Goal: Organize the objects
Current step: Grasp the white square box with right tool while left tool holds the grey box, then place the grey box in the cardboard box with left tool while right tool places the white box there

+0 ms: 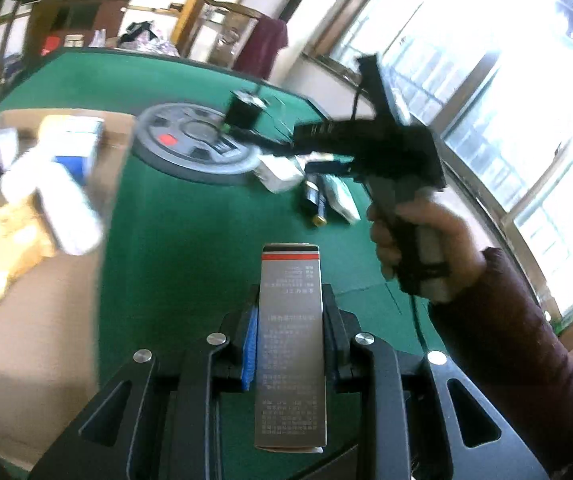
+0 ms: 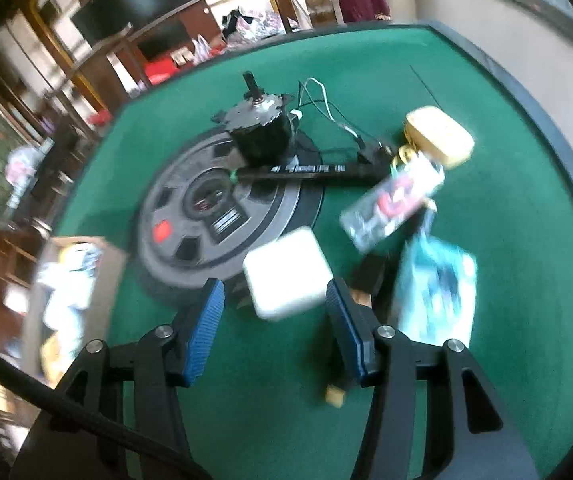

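The left hand-held gripper [image 1: 290,344] is clamped on a slim grey carton [image 1: 290,344], held above the green bench [image 1: 190,208] near the cardboard box [image 1: 26,340] at its left edge. The right hand-held gripper [image 2: 276,320] hangs partly open and empty over a white square block [image 2: 286,272] beside the round grey disc [image 2: 222,216]. Best to keep the carton's grip firm and lower it flat into a free spot in the box.

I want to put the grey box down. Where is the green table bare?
Bare felt lies near the right gripper, before the round disc. Crowded: around the white block, packets and the cardboard box.
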`<state>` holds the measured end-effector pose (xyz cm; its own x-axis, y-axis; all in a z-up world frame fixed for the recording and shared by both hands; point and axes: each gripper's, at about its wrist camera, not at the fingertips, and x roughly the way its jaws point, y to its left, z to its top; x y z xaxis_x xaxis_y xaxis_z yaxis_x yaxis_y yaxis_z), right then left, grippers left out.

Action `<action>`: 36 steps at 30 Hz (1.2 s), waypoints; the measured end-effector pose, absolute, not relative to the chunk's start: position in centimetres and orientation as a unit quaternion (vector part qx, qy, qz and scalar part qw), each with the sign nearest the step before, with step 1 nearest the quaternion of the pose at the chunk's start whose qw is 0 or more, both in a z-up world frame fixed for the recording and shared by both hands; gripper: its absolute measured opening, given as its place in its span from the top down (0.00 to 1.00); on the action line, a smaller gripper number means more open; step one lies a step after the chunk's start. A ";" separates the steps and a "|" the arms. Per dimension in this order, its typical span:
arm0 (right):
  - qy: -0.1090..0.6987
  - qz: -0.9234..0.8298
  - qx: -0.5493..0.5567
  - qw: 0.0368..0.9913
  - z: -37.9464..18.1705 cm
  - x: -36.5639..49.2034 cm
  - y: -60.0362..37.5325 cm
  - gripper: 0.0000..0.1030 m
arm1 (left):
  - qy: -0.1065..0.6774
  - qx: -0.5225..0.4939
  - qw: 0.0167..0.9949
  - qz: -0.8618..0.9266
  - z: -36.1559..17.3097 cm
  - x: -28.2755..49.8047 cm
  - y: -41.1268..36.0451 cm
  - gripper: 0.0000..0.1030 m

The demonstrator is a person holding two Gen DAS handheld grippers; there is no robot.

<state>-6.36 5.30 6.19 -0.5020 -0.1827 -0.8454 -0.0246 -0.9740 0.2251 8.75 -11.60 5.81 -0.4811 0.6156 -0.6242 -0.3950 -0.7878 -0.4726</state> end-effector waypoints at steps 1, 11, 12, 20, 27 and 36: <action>-0.086 -0.858 0.505 0.041 5.7 -7.1 4.9 0.50 | -0.137 -0.409 0.293 0.853 6.0 8.7 -12.5 0.78; -0.005 -0.841 0.540 0.034 3.3 -8.1 2.4 0.40 | -0.184 -0.384 0.228 0.876 6.4 7.5 -20.3 0.78; -0.003 -0.839 0.543 0.035 3.3 -8.0 2.3 0.40 | -0.188 -0.384 0.221 0.877 6.2 7.4 -20.8 0.78; -0.020 -0.842 0.536 0.057 3.5 -5.1 2.6 0.42 | -0.214 -0.385 0.160 0.883 4.9 6.9 -25.0 0.78; -0.078 -0.851 0.510 0.101 6.1 -2.4 3.0 0.42 | -0.208 -0.405 0.106 0.884 3.3 7.3 -27.8 0.78; -0.055 -0.854 0.480 0.195 10.4 0.0 -4.5 0.42 | -0.179 -0.445 0.059 0.875 1.7 6.7 -29.1 0.78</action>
<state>0.03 -4.53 10.35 -0.4641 -0.3860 -0.7973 0.2802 -0.9178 0.2812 6.69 -29.07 1.73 -0.5970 0.2629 -0.7580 0.0564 -0.9287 -0.3665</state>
